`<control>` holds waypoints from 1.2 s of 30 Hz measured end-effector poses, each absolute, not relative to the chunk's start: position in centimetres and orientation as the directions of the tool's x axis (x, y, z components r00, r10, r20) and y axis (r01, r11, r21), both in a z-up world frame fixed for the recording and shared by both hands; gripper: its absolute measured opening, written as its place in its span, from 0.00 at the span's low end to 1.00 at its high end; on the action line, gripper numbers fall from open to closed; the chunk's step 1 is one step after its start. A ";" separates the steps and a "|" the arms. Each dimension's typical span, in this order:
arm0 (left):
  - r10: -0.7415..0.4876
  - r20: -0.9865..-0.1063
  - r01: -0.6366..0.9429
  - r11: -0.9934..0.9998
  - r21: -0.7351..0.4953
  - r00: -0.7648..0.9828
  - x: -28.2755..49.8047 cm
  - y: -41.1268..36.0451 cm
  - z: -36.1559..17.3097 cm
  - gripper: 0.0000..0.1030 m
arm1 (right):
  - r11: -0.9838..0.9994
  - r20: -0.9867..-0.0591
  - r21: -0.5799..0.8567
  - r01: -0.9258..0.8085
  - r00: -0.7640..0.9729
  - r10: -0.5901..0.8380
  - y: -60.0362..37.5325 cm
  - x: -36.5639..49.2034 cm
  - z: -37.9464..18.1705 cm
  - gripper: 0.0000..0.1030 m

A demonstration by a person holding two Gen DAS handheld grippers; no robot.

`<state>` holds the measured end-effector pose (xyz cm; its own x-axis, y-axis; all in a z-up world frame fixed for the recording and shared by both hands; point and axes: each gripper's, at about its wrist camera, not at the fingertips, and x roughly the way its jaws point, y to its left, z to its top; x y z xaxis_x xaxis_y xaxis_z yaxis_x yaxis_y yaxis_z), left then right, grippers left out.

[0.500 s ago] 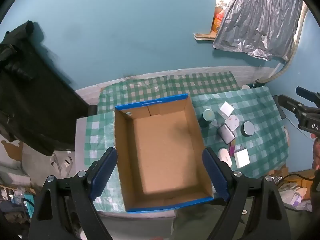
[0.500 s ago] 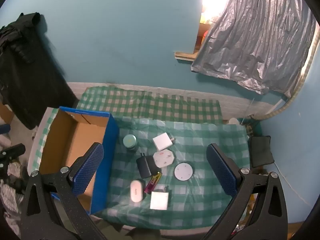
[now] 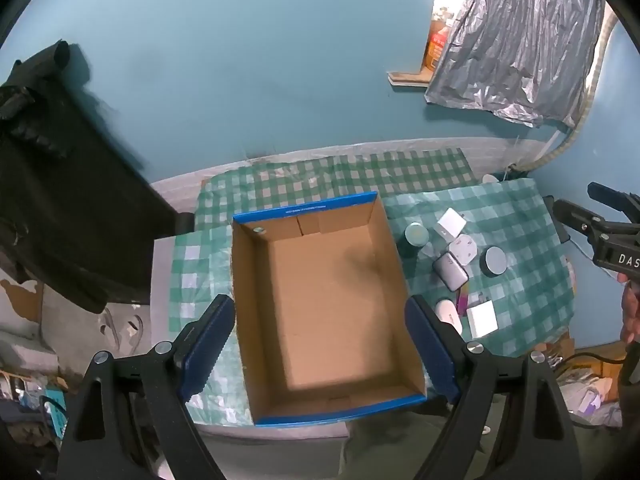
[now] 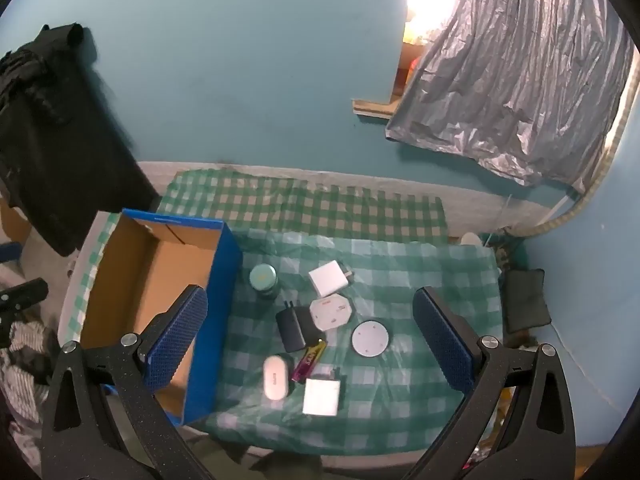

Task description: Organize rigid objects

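An empty cardboard box with a blue rim (image 3: 304, 210) (image 4: 224, 276) sits on the left of the green checked table. To its right lie several small items: a teal jar (image 4: 263, 276), a white square charger (image 4: 329, 279), a white plug adapter (image 4: 331, 312), a black charger (image 4: 290, 328), a grey round puck (image 4: 370, 338), a white oval case (image 4: 275, 376), a purple lighter (image 4: 309, 361) and a white cube charger (image 4: 321, 397). My left gripper (image 3: 320, 350) is open, high above the box. My right gripper (image 4: 308, 344) is open, high above the items.
The table (image 4: 420, 400) stands against a teal wall. A black garment (image 4: 48, 128) hangs at the left. A silver sheet (image 4: 508, 92) covers a window at the upper right. A dark pad (image 4: 524, 300) lies right of the table. Clutter lies on the floor at the left.
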<state>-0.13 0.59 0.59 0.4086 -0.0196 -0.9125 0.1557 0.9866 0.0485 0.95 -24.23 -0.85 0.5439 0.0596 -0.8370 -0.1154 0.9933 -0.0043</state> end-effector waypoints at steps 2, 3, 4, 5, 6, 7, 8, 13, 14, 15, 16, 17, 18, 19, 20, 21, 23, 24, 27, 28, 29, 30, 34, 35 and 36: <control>-0.020 -0.915 0.155 0.987 0.047 0.404 -0.1 0.7 0.6 0.85 | 0.994 -0.839 0.000 -0.111 0.541 0.061 -24.2 0.9 -0.9 0.99; -0.023 -0.915 0.156 0.987 0.043 0.402 -0.1 0.8 0.5 0.85 | 0.994 -0.839 0.000 -0.111 0.541 0.061 -24.2 0.9 -0.9 0.99; -0.025 -0.916 0.156 0.987 0.041 0.400 -0.1 0.9 0.5 0.85 | 0.994 -0.839 -0.001 -0.112 0.541 0.060 -24.2 0.8 -0.8 0.99; -0.025 -0.917 0.156 0.987 0.041 0.399 -0.1 1.0 0.5 0.85 | 0.994 -0.839 0.000 -0.112 0.541 0.061 -24.3 0.8 -0.8 0.99; -0.024 -0.917 0.157 0.987 0.042 0.398 -0.1 1.0 0.4 0.85 | 0.994 -0.839 0.006 -0.112 0.540 0.066 -24.6 0.9 -0.7 0.99; -0.024 -0.916 0.159 0.986 0.043 0.399 -0.2 0.9 0.3 0.85 | 0.994 -0.839 0.007 -0.112 0.539 0.067 -24.6 0.8 -0.6 0.99; -0.025 -0.917 0.162 0.986 0.043 0.398 -0.2 1.0 0.3 0.85 | 0.994 -0.840 0.007 -0.113 0.539 0.068 -24.5 0.8 -0.6 0.99; -0.008 -0.916 0.171 0.983 0.066 0.400 -0.6 0.6 0.0 0.85 | 0.992 -0.841 -0.008 -0.127 0.538 0.063 -24.1 0.7 -0.6 0.99; -0.008 -0.916 0.172 0.983 0.066 0.401 -0.7 0.6 0.0 0.85 | 0.992 -0.841 -0.010 -0.128 0.538 0.061 -24.0 0.6 -0.6 0.99; -0.010 -0.918 0.172 0.983 0.064 0.397 -0.5 0.7 0.0 0.85 | 0.992 -0.841 -0.011 -0.128 0.537 0.060 -24.0 0.6 -0.5 0.99; -0.011 -0.918 0.170 0.983 0.063 0.397 -0.5 0.7 0.0 0.85 | 0.992 -0.841 -0.010 -0.128 0.538 0.061 -24.0 0.6 -0.5 0.99; -0.013 -0.918 0.168 0.984 0.059 0.397 -0.6 0.7 0.0 0.85 | 0.992 -0.841 -0.009 -0.127 0.537 0.061 -24.0 0.7 -0.5 0.99; -0.013 -0.917 0.169 0.984 0.059 0.398 -0.6 0.6 0.1 0.85 | 0.992 -0.842 -0.010 -0.128 0.536 0.061 -23.9 0.7 -0.5 0.99; -0.017 -0.918 0.169 0.984 0.055 0.396 -0.6 0.6 0.1 0.85 | 0.992 -0.842 -0.011 -0.129 0.535 0.060 -23.9 0.7 -0.6 0.99; -0.018 -0.918 0.170 0.984 0.054 0.396 -0.6 0.5 0.1 0.85 | 0.992 -0.843 -0.012 -0.128 0.535 0.059 -23.8 0.6 -0.5 0.99; -0.018 -0.918 0.172 0.984 0.055 0.396 -0.6 0.4 0.1 0.85 | 0.992 -0.843 -0.012 -0.129 0.535 0.059 -23.9 0.7 -0.4 0.99; -0.017 -0.918 0.174 0.983 0.057 0.397 -0.7 0.4 0.1 0.85 | 0.992 -0.843 -0.010 -0.128 0.534 0.060 -24.0 0.7 -0.4 0.99; -0.018 -0.918 0.176 0.983 0.057 0.397 -0.7 0.3 0.1 0.85 | 0.992 -0.843 -0.010 -0.128 0.534 0.060 -24.0 0.7 -0.4 0.99; -0.019 -0.917 0.176 0.983 0.056 0.397 -0.7 0.3 0.2 0.85 | 0.992 -0.842 -0.010 -0.127 0.536 0.060 -24.0 0.6 -0.4 0.99; -0.019 -0.917 0.176 0.983 0.055 0.397 -0.8 0.2 0.2 0.85 | 0.992 -0.843 -0.009 -0.127 0.535 0.061 -24.0 0.6 -0.4 0.99; -0.019 -0.917 0.175 0.983 0.056 0.397 -0.8 0.1 0.2 0.85 | 0.992 -0.843 -0.009 -0.127 0.535 0.061 -24.0 0.6 -0.4 0.99; -0.019 -0.917 0.176 0.983 0.056 0.397 -0.9 0.1 0.2 0.85 | 0.992 -0.843 -0.009 -0.126 0.535 0.060 -24.0 0.6 -0.4 0.99; -0.016 -0.918 0.177 0.982 0.059 0.396 -0.9 0.1 0.2 0.85 | 0.992 -0.842 -0.010 -0.129 0.535 0.061 -23.9 0.5 -0.5 0.99; -0.016 -0.918 0.178 0.982 0.059 0.396 -1.0 0.0 0.2 0.85 | 0.992 -0.843 -0.010 -0.129 0.535 0.061 -23.9 0.6 -0.5 0.99; -0.018 -0.918 0.180 0.982 0.059 0.396 -1.1 0.0 0.2 0.85 | 0.992 -0.843 -0.010 -0.129 0.534 0.061 -23.9 0.6 -0.5 0.99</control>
<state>-1.14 0.02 0.19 0.3962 -0.0176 -0.9180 0.1800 0.9819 0.0588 0.57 -23.95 -0.45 0.5343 0.0612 -0.8431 -0.1289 0.9916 -0.0097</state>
